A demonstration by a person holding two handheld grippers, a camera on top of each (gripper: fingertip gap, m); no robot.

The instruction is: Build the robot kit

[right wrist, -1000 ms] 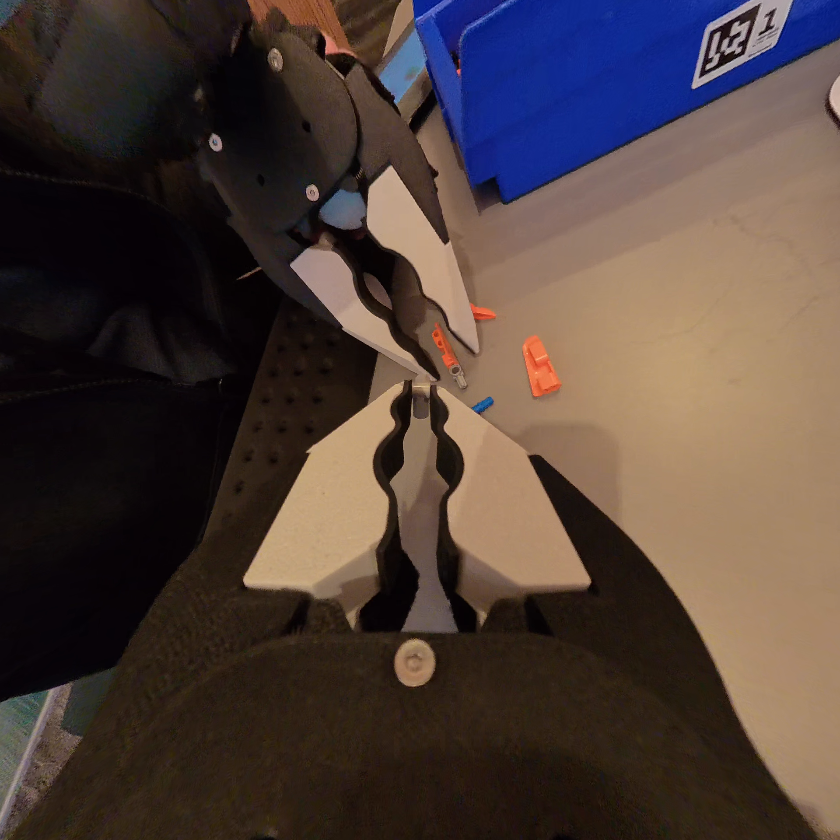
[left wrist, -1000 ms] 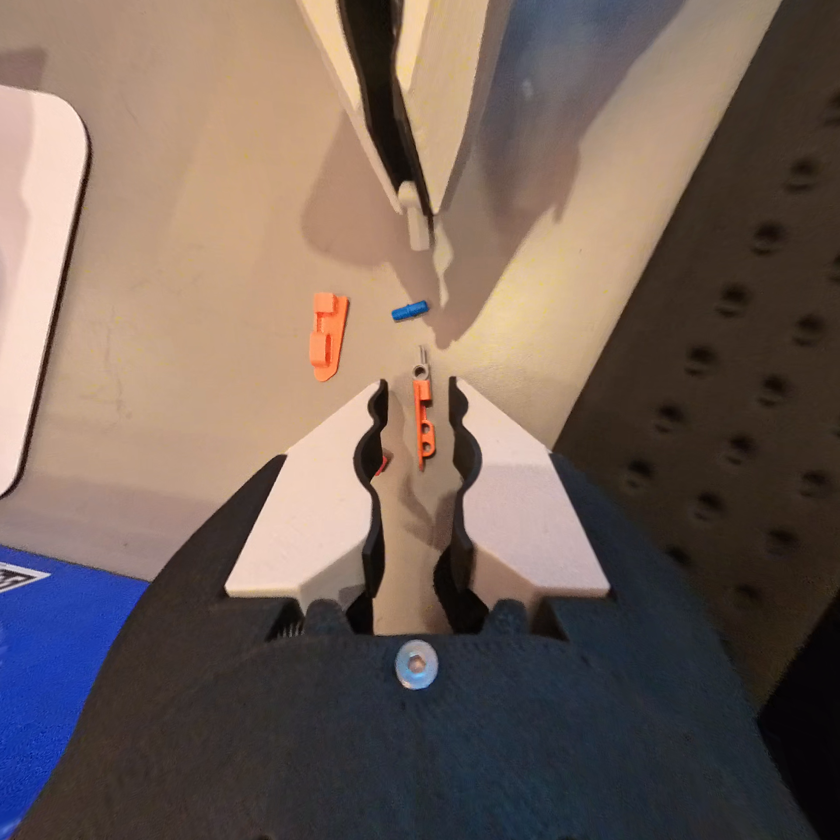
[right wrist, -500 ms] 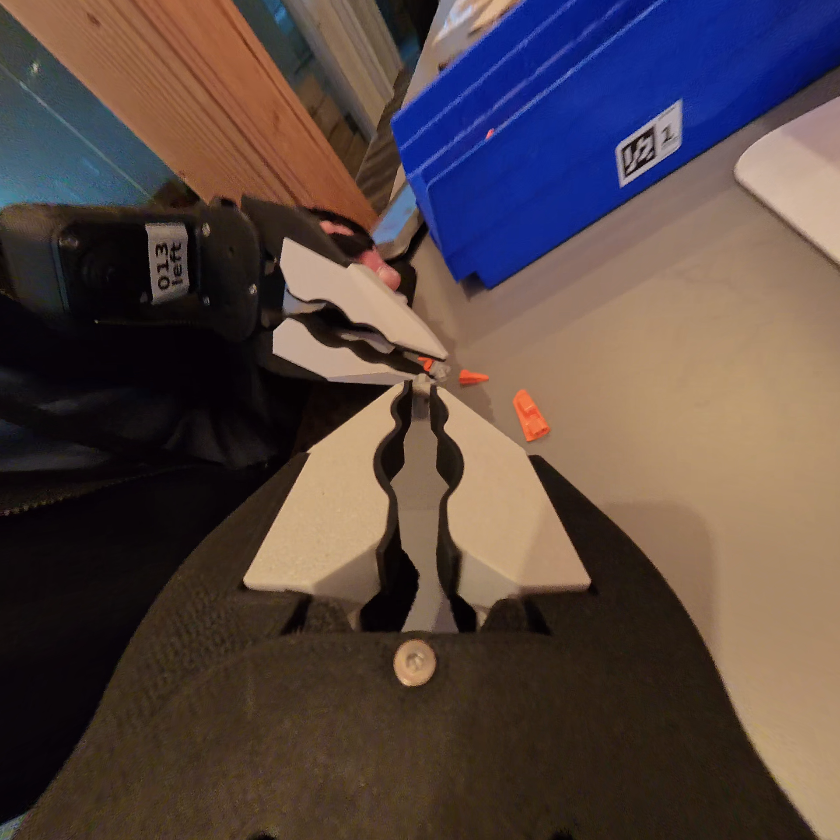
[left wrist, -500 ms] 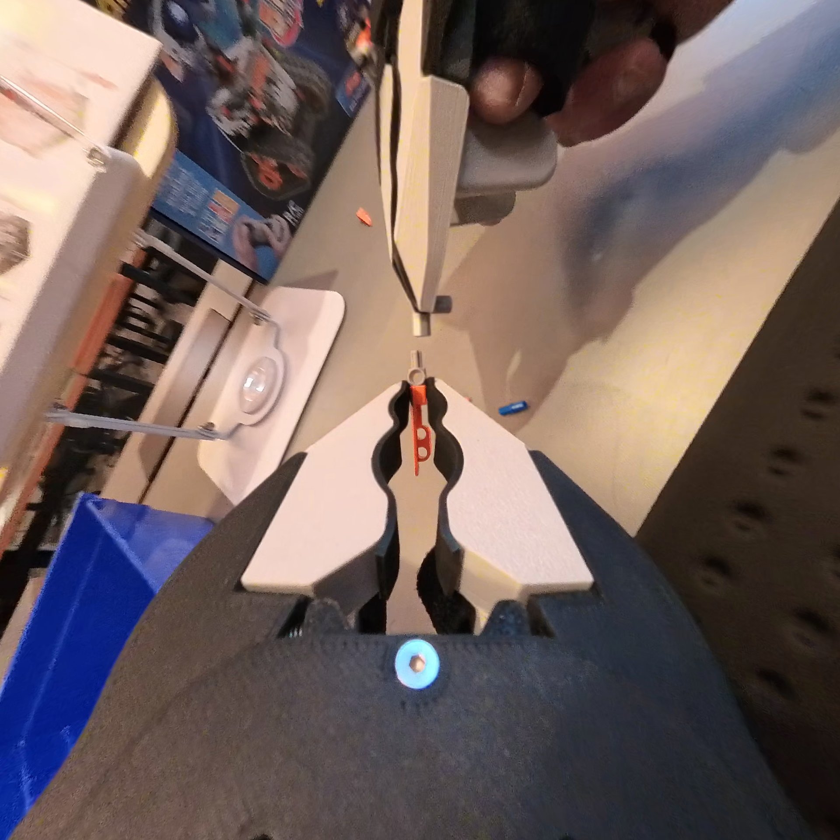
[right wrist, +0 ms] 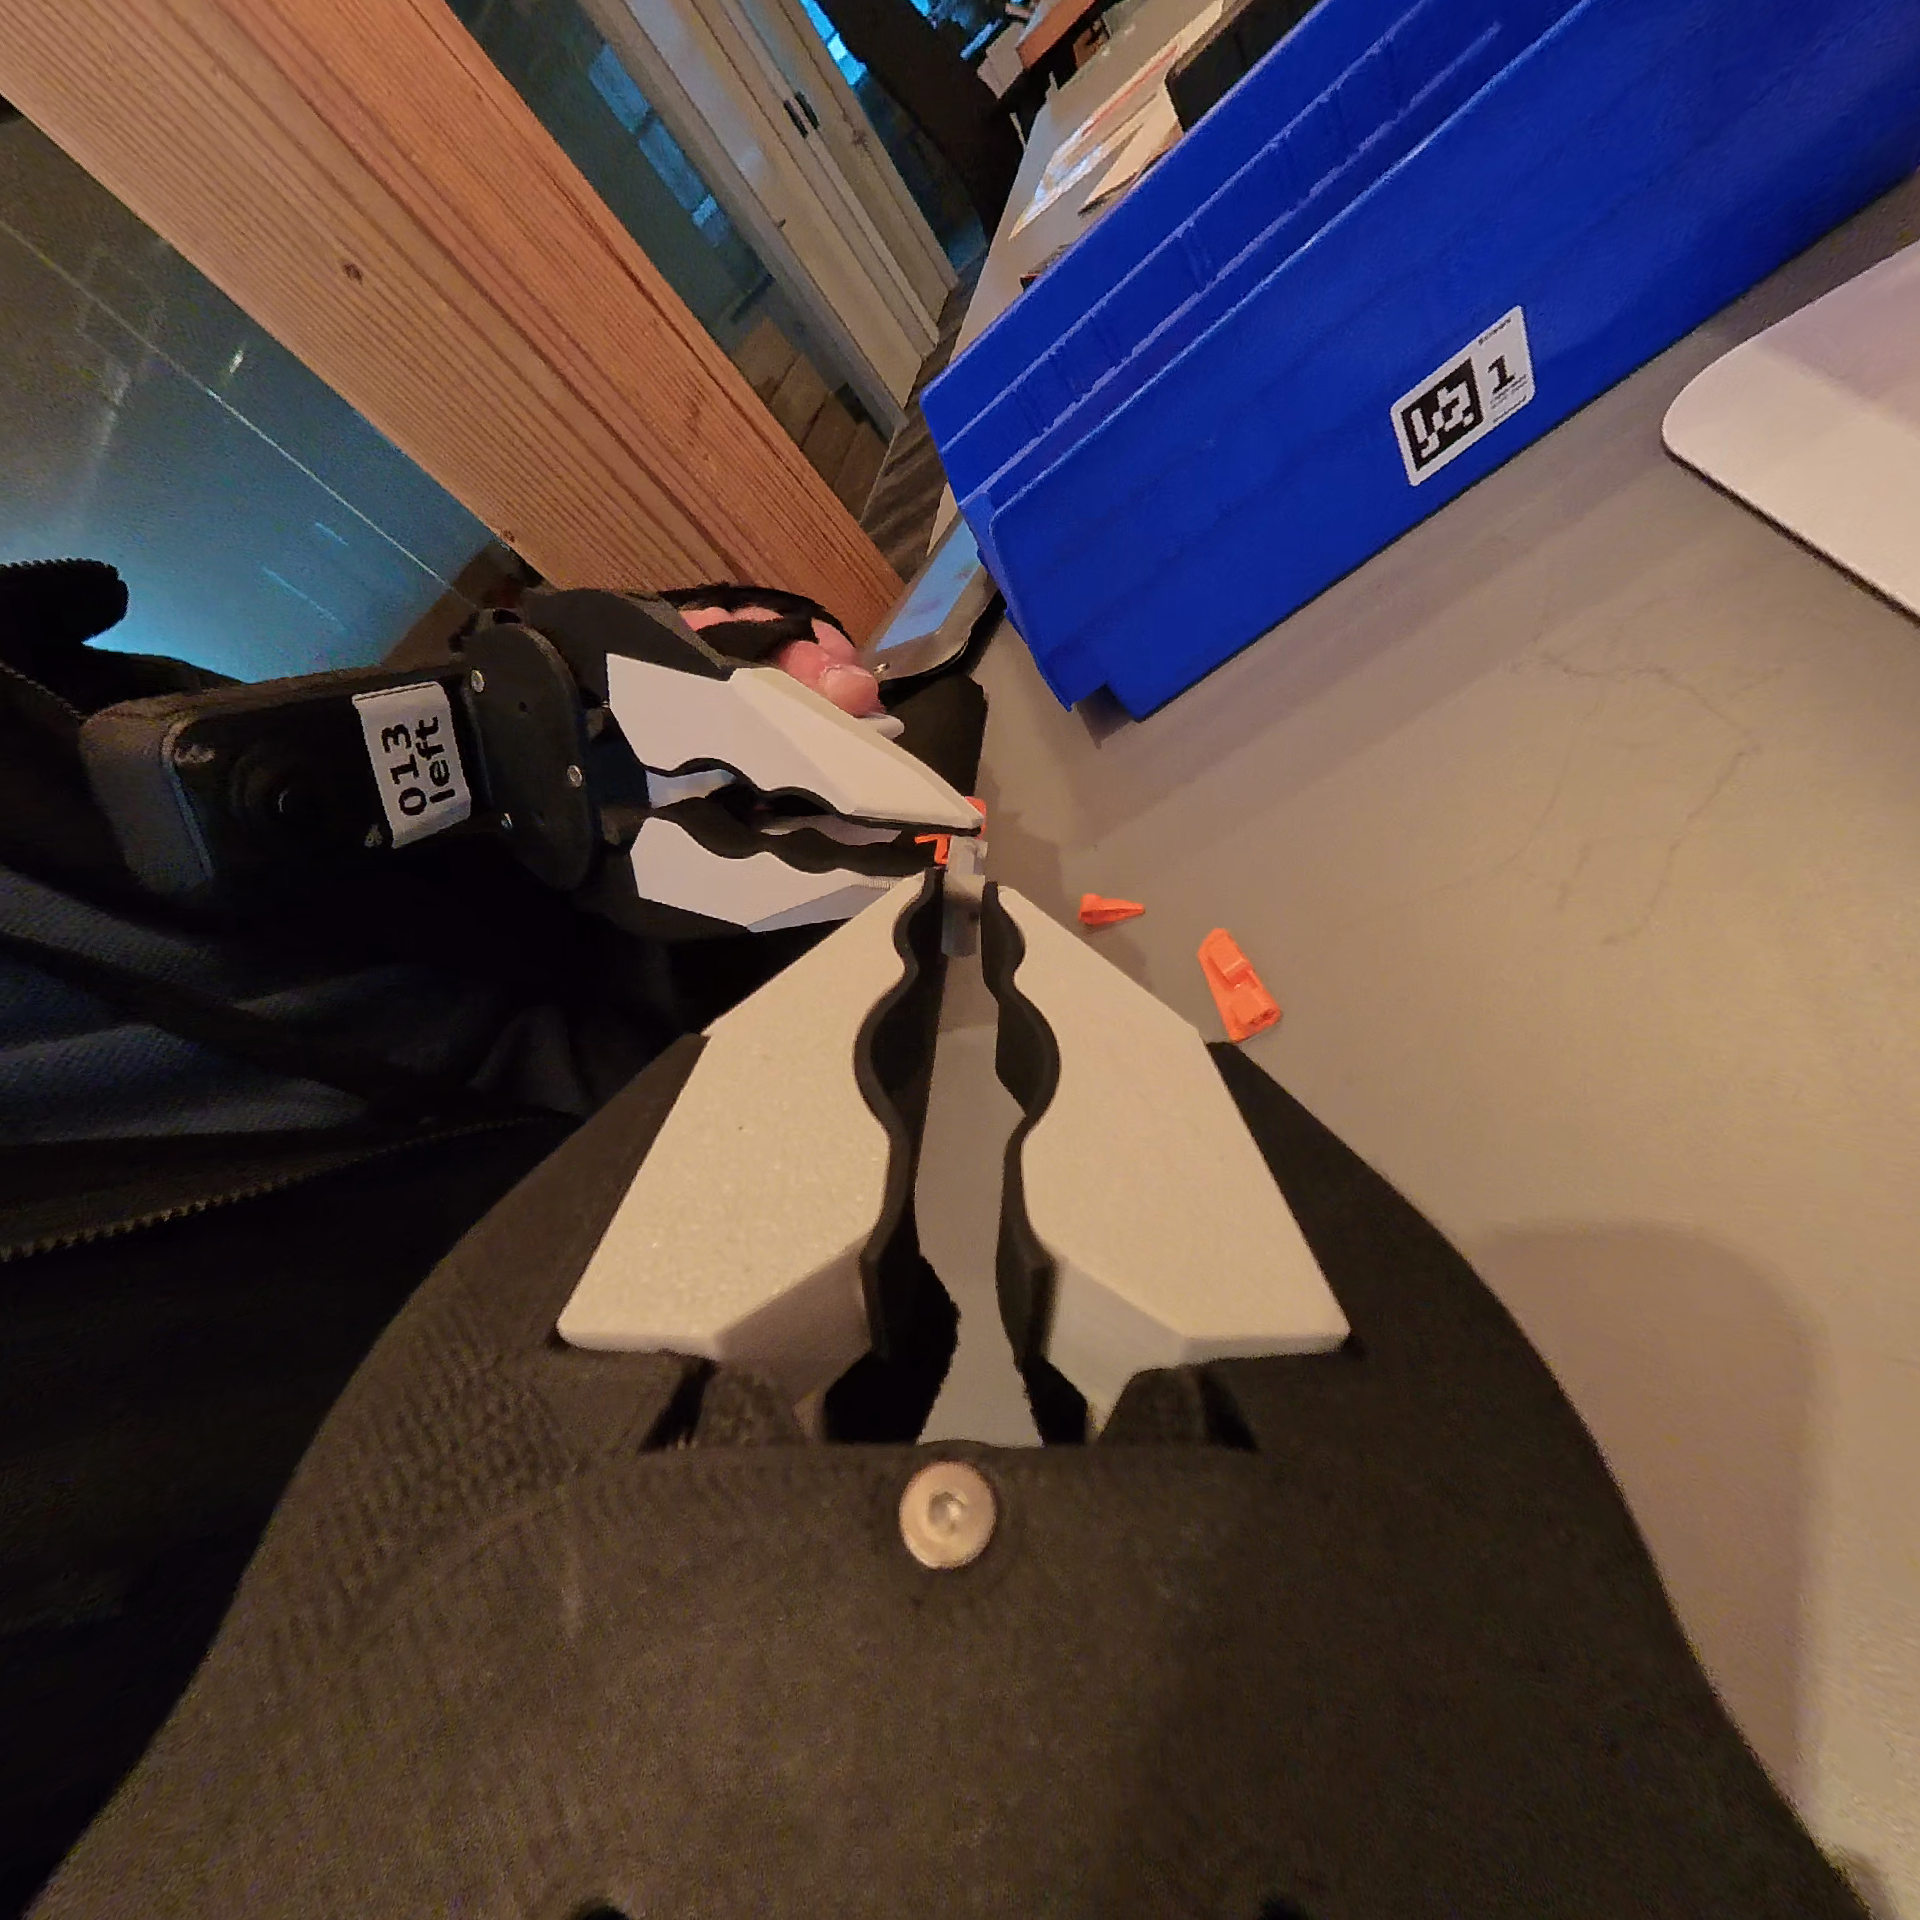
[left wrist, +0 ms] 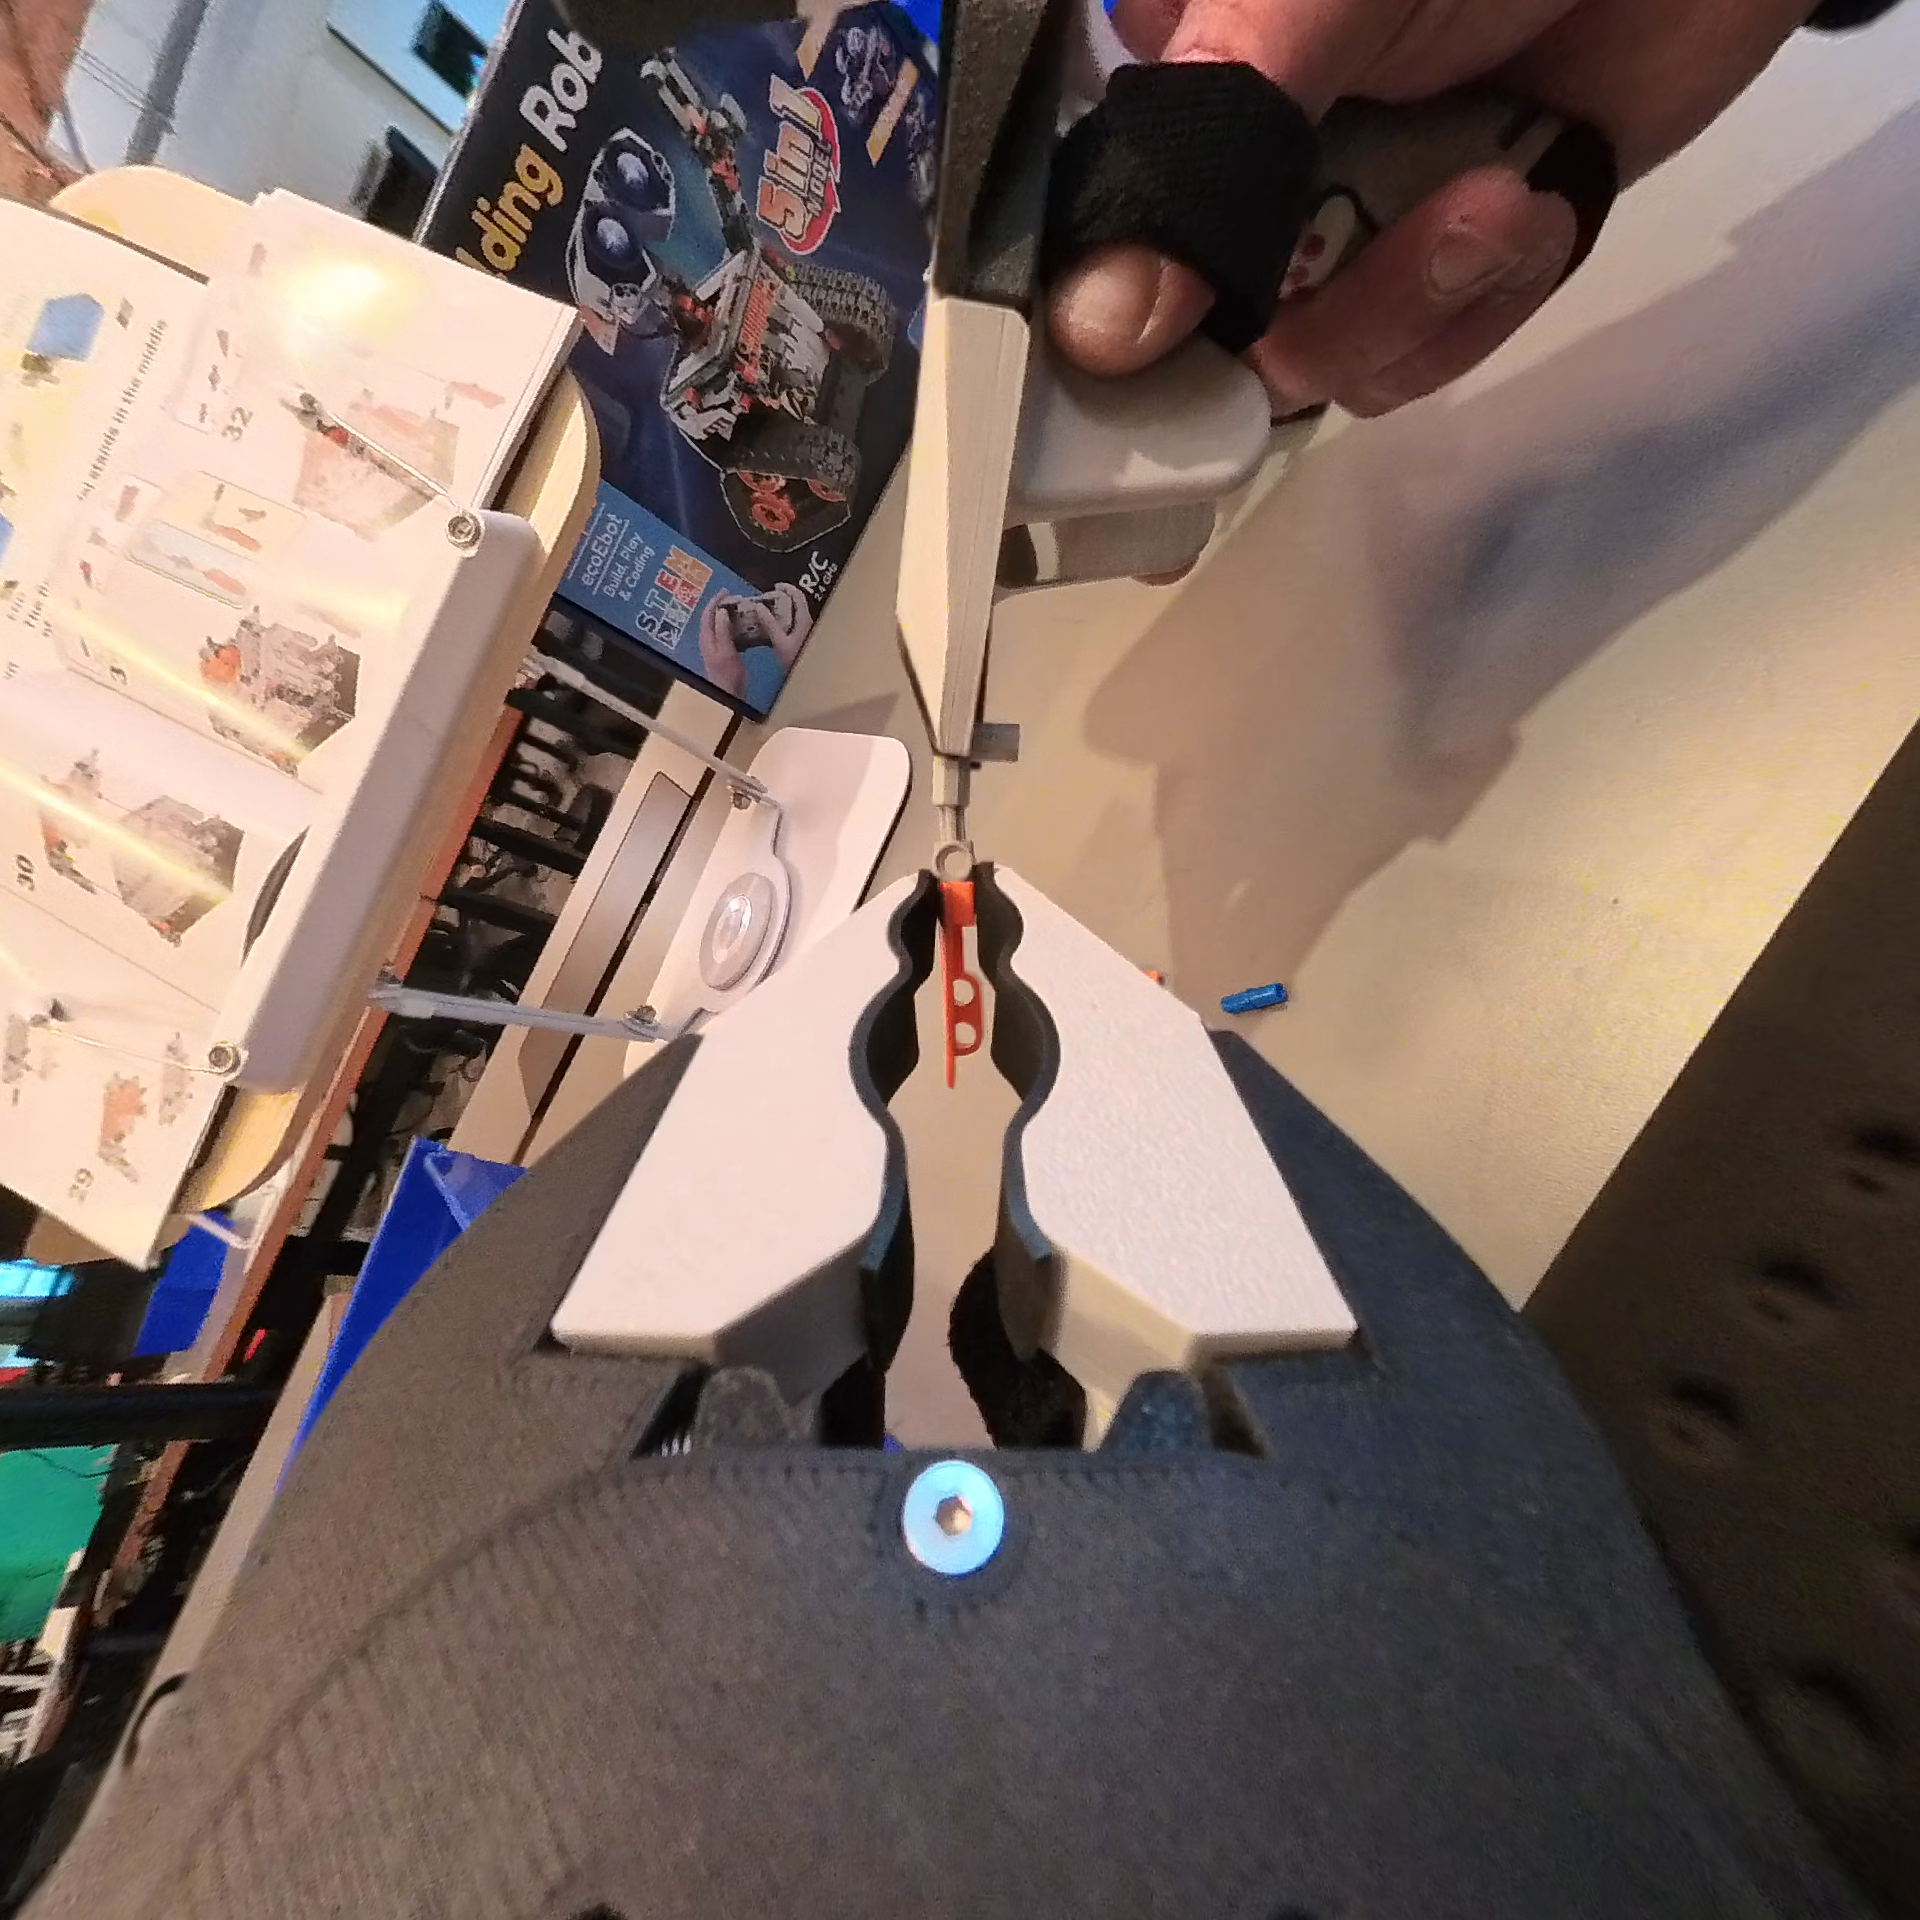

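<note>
Left tongs (left wrist: 956,883) are pinched narrow on a thin orange strip (left wrist: 958,982) with holes along it — the strip runs back between the fingers, and a small grey pin with a ring end (left wrist: 952,850) pokes out past the tips at frame centre. Right tongs (right wrist: 961,894) meet them tip to tip, closed on a small grey peg (right wrist: 962,920) at their very point. In the left wrist view the right tongs come down from the top of the frame, seen edge-on, and their grey peg touches the ringed pin just above centre. A hand (left wrist: 1320,187) in a black fingerless glove grips that tool at upper right.

Both tools are up off the grey worktop (right wrist: 1558,831). Lying on it, right of centre in the right wrist view: an orange block (right wrist: 1234,985) and, a little farther, a small orange wedge (right wrist: 1110,909). A blue pin (left wrist: 1253,998) lies on the surface at mid right of the left wrist view.

A blue bin (right wrist: 1403,343) with a white square-code sticker fills the upper right of the right wrist view — a white board (right wrist: 1829,436) cuts in at the right edge. At left in the left wrist view, an open instruction booklet (left wrist: 239,582) is clipped on a stand, with a printed toy box (left wrist: 717,312) behind it.
</note>
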